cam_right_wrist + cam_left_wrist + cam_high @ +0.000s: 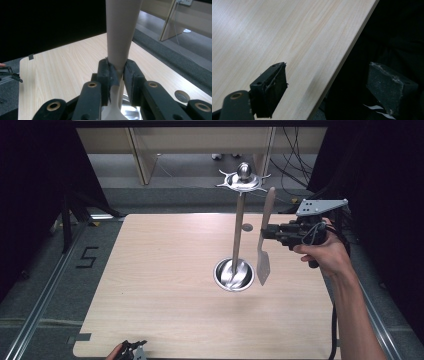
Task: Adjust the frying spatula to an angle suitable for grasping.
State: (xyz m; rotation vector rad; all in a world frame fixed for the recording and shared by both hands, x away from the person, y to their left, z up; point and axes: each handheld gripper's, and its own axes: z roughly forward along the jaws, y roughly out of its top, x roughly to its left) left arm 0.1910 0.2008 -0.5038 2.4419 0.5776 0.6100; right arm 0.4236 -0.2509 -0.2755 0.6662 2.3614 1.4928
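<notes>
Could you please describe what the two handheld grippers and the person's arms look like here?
The right gripper is black, topped by a grey three-cornered plate with small holes, a black cable trailing below. Its jaw links carry brass-coloured rivets. The left gripper has black, worn, scuffed pads. The person's right forearm is bare, unsleeved.

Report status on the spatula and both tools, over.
Right tool shut on spatula, held upright beside the rack. Left tool open at the table edge. Nothing between spatula and rack.

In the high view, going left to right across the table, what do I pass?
Left tongs at the near edge → steel stand in its round base → spatula → right tongs gripping it.
</notes>
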